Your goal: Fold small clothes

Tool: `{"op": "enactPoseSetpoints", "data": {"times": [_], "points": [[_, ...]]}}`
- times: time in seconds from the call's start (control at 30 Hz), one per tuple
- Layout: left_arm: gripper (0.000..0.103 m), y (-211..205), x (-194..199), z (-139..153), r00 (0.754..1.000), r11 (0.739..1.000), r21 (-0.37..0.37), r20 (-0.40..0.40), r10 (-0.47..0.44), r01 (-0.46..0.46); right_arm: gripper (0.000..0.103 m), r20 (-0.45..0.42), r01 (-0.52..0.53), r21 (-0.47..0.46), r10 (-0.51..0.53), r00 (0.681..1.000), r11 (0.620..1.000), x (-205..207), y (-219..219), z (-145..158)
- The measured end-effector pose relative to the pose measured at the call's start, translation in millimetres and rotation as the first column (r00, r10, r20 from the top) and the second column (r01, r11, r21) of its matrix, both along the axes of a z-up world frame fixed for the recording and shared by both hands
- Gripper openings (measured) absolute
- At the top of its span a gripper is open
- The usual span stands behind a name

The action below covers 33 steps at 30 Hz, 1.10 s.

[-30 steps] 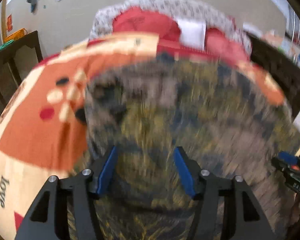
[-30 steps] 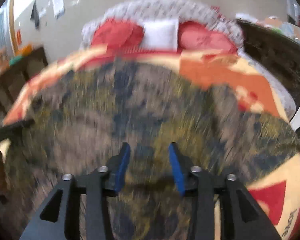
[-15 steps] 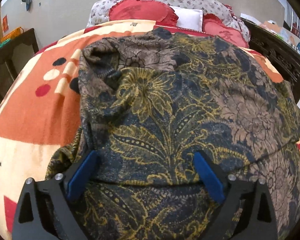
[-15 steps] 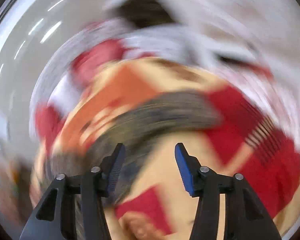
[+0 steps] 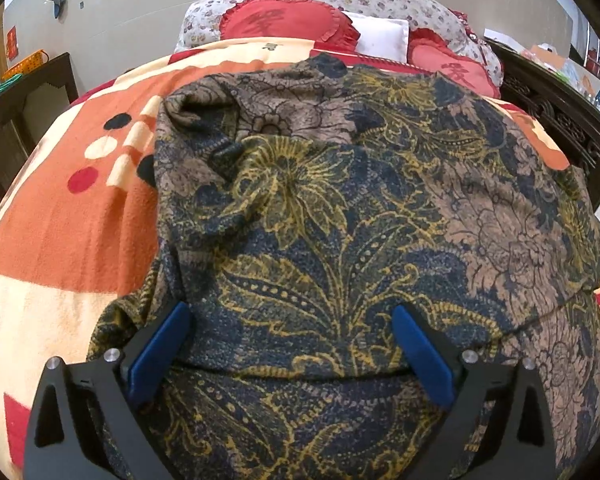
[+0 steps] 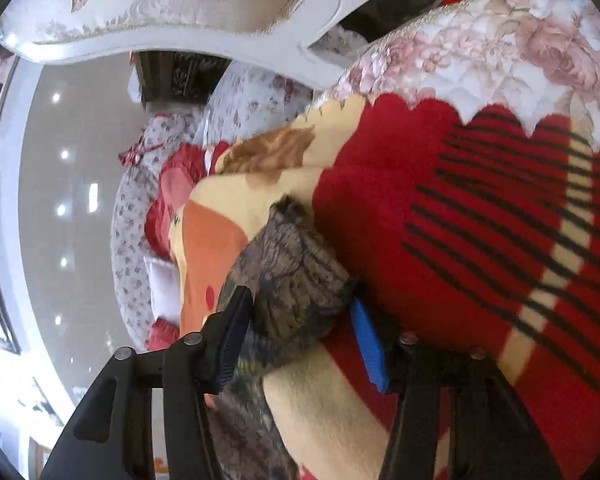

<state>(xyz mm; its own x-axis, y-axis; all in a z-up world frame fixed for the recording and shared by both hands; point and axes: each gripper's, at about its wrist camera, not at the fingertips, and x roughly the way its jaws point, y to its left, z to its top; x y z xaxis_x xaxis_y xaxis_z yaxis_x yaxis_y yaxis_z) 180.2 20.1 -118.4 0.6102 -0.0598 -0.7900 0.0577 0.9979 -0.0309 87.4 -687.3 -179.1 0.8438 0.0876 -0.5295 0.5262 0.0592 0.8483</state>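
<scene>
Garment edge sits between the closing right gripper (left gripper wide open, empty): pinch fully before lifting

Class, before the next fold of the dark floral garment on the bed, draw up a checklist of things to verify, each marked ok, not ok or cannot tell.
1. Dark floral-print garment lies on the orange, red and cream blanket: ok.
2. Garment smooth: not ok, bunched at its far left corner.
3. Left tool released: ok, wide open, having just opened.
4. Right tool has cloth between its pads: ok.
5. Right grip firm: cannot tell; its pads have just been closing.
</scene>
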Motion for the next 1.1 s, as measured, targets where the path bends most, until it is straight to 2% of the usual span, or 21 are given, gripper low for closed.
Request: {"op": "enactPoseSetpoints", "data": {"times": [0.03,0.07,0.17,0.23,0.33,0.4,0.47,0.53,0.57,0.63,0.67,0.7,0.77,0.87,0.93,1.0,1.1], "points": [[0.103,-0.2,-0.6,-0.1,1.0,1.0,0.001,-0.001,0.0,0.0,0.03,0.005,-0.002,-0.012,0.002,1.0,1.0,6.6,-0.8,3.4],[0.103,0.0,-0.7,-0.1,1.0,1.0,-0.001,0.0,0.0,0.0,0.014,0.019,-0.015,-0.051,0.016,1.0,0.999,10.8,-0.8,14.6],[0.103,0.1,-0.9,0.0,1.0,1.0,-0.003,0.0,0.0,0.0,0.01,0.045,-0.031,-0.214,0.041,0.998,0.976,11.1,3.9,60.5],[0.103,0.3,-0.9,0.0,1.0,1.0,-0.004,0.0,0.001,-0.001,0.01,0.073,-0.05,-0.312,0.077,0.994,0.949,11.4,12.7,96.3],[0.103,0.8,-1.0,0.4,1.0,1.0,-0.007,0.001,0.001,-0.001,0.009,0.126,-0.123,-0.485,0.208,0.97,0.866,22.6,49.2,163.0],[0.103,0.5,-1.2,0.4,1.0,1.0,-0.004,0.002,0.001,-0.001,0.009,0.159,-0.192,-0.56,0.332,0.93,0.806,30.3,87.7,195.9],[0.103,-0.2,-1.5,1.1,1.0,1.0,-0.002,0.0,0.0,0.0,0.009,0.188,-0.273,-0.629,0.483,0.855,0.728,44.3,145.9,225.2],[0.102,-3.8,-2.8,6.5,1.0,1.0,0.009,0.007,-0.014,0.014,0.009,0.19,-0.34,-0.67,0.595,0.781,0.66,56.7,199.6,238.4],[0.102,-5.8,-4.2,12.5,0.999,1.0,0.009,0.021,-0.027,0.027,0.009,0.191,-0.382,-0.686,0.66,0.726,0.619,64.5,233.5,241.6],[0.102,-9.5,-9.9,30.8,0.996,0.999,-0.005,0.071,-0.048,0.048,0.009,0.161,-0.45,-0.711,0.749,0.643,0.54,75.6,288.2,237.6],[0.102,-12.1,-13.7,44.9,0.992,0.997,-0.031,0.11,-0.061,0.065,0.009,0.133,-0.482,-0.72,0.781,0.61,0.499,81.7,313.6,229.2],[0.102,-15.0,-15.2,56.6,0.988,0.995,-0.061,0.135,-0.074,0.083,0.009,0.07,-0.528,-0.725,0.81,0.583,0.443,89.5,346.9,212.4],[0.102,-22.1,-11.3,71.4,0.985,0.984,-0.125,0.138,-0.106,0.124,0.009,-0.04,-0.6,-0.717,0.838,0.544,0.356,98.1,390.9,177.3],[0.102,-33.1,6.3,71.7,0.988,0.954,-0.259,0.063,-0.139,0.151,0.009,-0.188,-0.669,-0.703,0.845,0.501,0.24,99.9,432.6,132.0],[0.102,-43.4,20.2,63.6,0.986,0.923,-0.355,-0.013,-0.164,0.149,0.009,-0.262,-0.676,-0.718,0.836,0.483,0.165,93.5,453.6,113.2],[0.102,-58.8,36.5,48.9,0.973,0.879,-0.457,-0.106,-0.206,0.136,0.011,-0.317,-0.665,-0.738,0.813,0.488,0.112,90.4,463.3,105.4],[0.101,-81.5,51.5,30.3,0.948,0.852,-0.507,-0.19,-0.256,0.128,0.019,-0.349,-0.662,-0.746,0.802,0.485,0.076,86.6,466.5,106.7]]}}
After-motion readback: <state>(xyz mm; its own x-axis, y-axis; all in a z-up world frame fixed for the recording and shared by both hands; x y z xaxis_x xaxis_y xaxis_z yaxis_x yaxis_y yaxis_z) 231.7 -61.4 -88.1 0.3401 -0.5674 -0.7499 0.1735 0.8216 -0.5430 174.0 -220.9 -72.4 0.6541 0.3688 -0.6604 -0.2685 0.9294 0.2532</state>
